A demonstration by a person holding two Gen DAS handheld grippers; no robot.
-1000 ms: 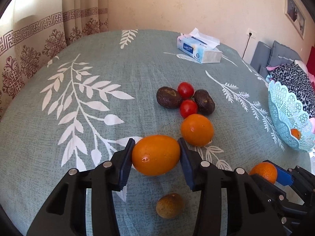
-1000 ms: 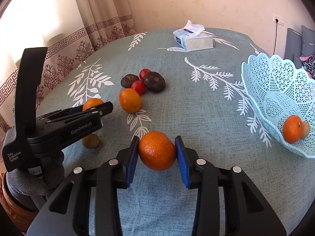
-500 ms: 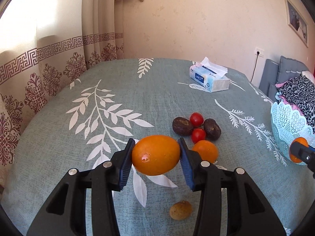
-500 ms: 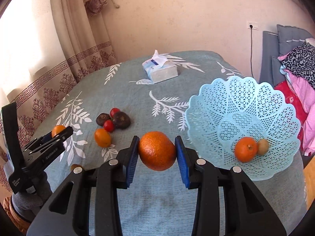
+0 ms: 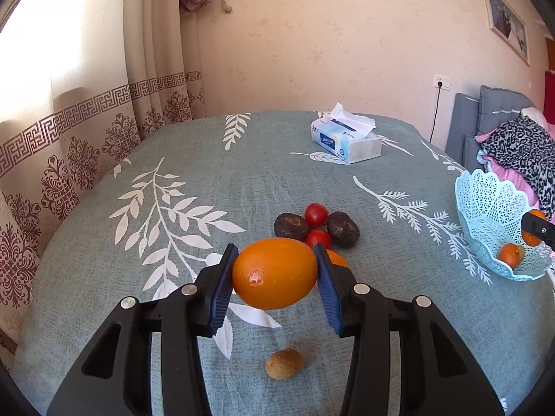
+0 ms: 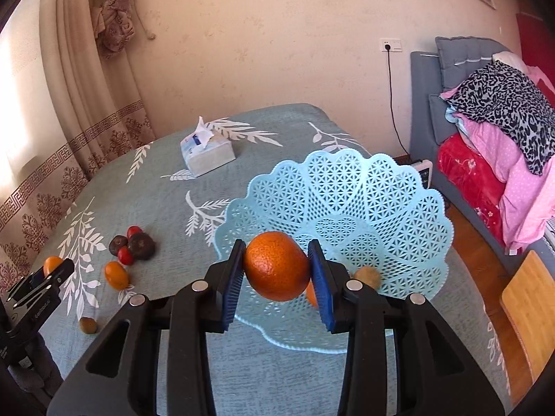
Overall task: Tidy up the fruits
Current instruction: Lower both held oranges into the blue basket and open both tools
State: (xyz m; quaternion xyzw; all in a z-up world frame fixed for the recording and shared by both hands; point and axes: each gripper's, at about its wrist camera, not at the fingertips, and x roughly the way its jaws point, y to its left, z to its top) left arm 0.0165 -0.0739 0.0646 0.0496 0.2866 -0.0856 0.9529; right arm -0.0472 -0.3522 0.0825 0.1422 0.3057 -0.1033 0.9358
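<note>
With both grippers pinching round oranges, the right gripper point(image 6: 277, 267) hovering above the pale-blue lattice plastic basket point(image 6: 399, 208) could bounce its dimpled orange point(image 6: 276, 265) out if released high.

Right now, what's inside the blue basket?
In the blue basket: a small brown fruit and an orange, mostly covered in the right wrist view by the right tongs. Anything beneath them is hidden.

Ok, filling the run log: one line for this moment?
left gripper: holds orange | right gripper: holds orange over basket
</note>
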